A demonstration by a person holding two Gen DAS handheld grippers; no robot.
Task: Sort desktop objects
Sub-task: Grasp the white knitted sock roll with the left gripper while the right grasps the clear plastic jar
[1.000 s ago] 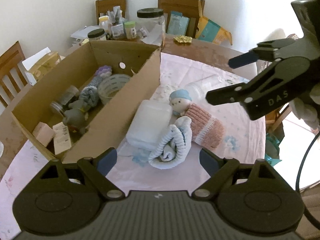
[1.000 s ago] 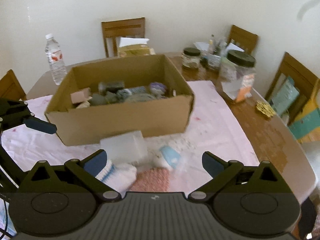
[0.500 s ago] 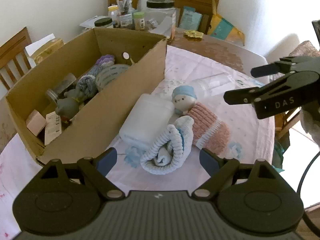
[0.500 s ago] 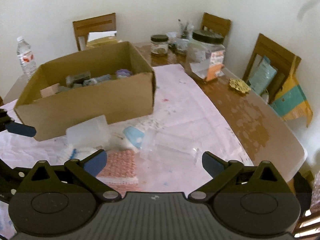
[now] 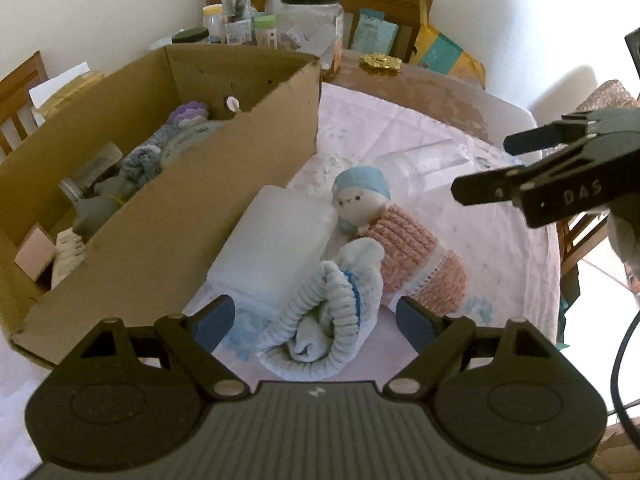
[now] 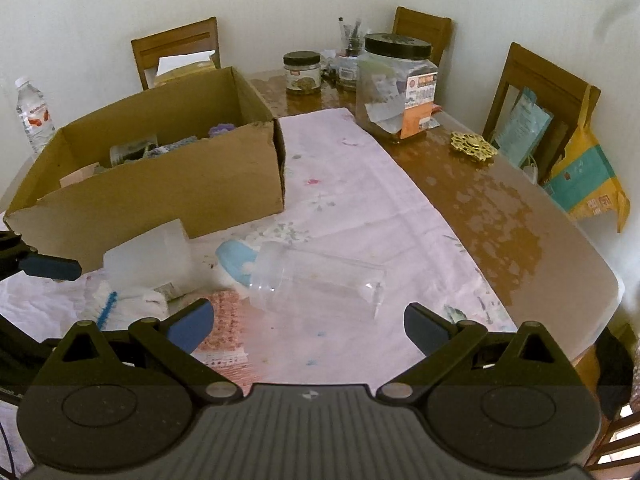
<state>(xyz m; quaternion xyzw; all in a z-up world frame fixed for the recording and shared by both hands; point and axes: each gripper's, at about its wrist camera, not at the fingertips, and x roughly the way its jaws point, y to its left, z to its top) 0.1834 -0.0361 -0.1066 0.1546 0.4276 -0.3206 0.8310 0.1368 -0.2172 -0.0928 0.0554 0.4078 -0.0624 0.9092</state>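
Observation:
A cardboard box (image 5: 192, 216) (image 6: 168, 184) with several small items inside stands on the pink cloth. Beside it lie a white frosted container (image 5: 272, 244) (image 6: 148, 256), a rolled white-and-blue sock (image 5: 324, 320) (image 6: 120, 304), a doll with a blue cap and pink knitted body (image 5: 384, 232) (image 6: 236, 264), and a clear plastic bottle (image 5: 428, 164) (image 6: 320, 284) on its side. My left gripper (image 5: 316, 318) is open, low over the sock. My right gripper (image 6: 306, 324) is open just in front of the clear bottle; it also shows in the left wrist view (image 5: 500, 168).
Jars (image 6: 394, 84) (image 6: 302, 72), a gold trinket (image 6: 472, 146) and a water bottle (image 6: 34, 114) stand on the wooden table (image 6: 500, 208). Wooden chairs (image 6: 540, 96) ring it, one holding packets. The table's edge is close on the right.
My right gripper has swung right and lowered from facing the box to facing the clear bottle. My left gripper has moved closer to the sock.

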